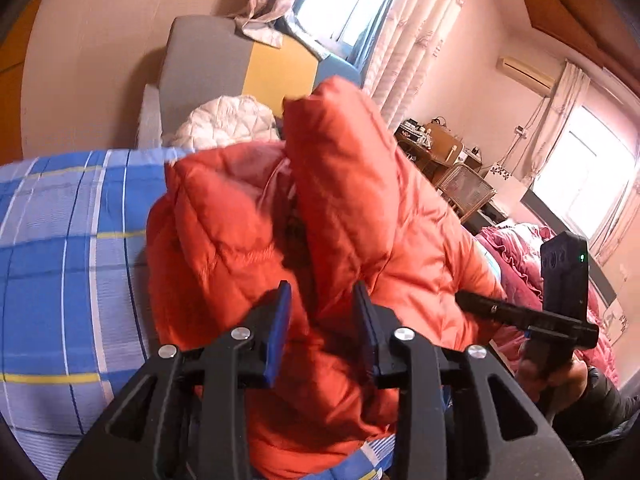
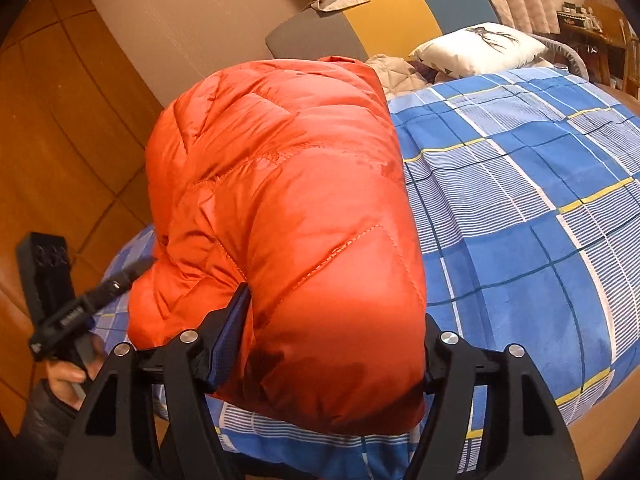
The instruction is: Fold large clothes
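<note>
Orange down jacket point(image 2: 288, 208) held bunched and lifted above the near edge of the bed point(image 2: 520, 200), one gripper at each side. Left gripper point(image 1: 322, 304) closed partway on a puffy fold, blue pads pressed into the fabric; right gripper point(image 2: 332, 344) spread wide, jaws clamped around a thick padded roll. Judged: two-sided hold chosen to keep slippery, springy quilting gathered and hanging evenly before laying flat for a fold. Bed covered in blue plaid sheet, soft and uneven. White pillow point(image 2: 480, 54) and quilted white garment point(image 1: 228, 124) at the head; grey-yellow-blue headboard point(image 2: 384, 20), curtains point(image 1: 416, 40), wooden wardrobe point(image 2: 60, 140) and pink bedding point(image 1: 516, 256) noted around.
</note>
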`<action>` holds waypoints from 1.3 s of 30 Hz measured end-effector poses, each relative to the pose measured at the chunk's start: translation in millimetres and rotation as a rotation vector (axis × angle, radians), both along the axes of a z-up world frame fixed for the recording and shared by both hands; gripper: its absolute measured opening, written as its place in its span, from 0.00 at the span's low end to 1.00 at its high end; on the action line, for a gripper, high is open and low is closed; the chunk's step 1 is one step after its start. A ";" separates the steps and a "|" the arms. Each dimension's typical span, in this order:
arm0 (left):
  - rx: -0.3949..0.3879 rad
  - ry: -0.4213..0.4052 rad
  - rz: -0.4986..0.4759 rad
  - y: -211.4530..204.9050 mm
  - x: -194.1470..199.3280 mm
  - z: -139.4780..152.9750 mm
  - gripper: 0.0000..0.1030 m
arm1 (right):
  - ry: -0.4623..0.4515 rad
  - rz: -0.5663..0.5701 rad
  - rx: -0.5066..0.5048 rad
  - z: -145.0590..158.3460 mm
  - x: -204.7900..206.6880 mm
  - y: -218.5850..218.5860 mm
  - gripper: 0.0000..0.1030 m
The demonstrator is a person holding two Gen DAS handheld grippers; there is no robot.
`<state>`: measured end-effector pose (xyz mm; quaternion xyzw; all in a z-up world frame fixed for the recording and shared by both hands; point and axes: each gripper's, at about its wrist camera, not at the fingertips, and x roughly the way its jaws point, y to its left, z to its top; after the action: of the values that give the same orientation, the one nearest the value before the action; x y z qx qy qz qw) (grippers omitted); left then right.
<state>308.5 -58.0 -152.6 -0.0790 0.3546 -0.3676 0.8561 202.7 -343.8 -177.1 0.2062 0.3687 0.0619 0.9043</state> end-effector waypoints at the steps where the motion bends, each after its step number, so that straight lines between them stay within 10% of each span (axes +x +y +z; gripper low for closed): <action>1: 0.003 -0.004 -0.008 -3.4 2.3 2.5 0.40 | 0.002 -0.001 -0.003 -0.1 -0.5 0.5 0.66; 11: 0.019 0.031 -0.060 -35.6 28.3 6.8 0.54 | 0.008 0.000 -0.072 3.5 -5.4 11.1 0.65; 21: -0.073 0.046 -0.096 -27.1 23.7 8.6 0.10 | -0.001 0.029 -0.125 7.7 -6.1 20.9 0.65; 39: -0.201 0.133 0.117 24.3 7.7 -61.2 0.08 | 0.048 0.073 -0.198 -9.4 11.2 55.2 0.68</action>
<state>316.1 -33.7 -213.8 -0.2090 0.3666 -0.3447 0.8385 213.8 -288.6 -186.4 0.1035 0.4019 0.0532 0.9083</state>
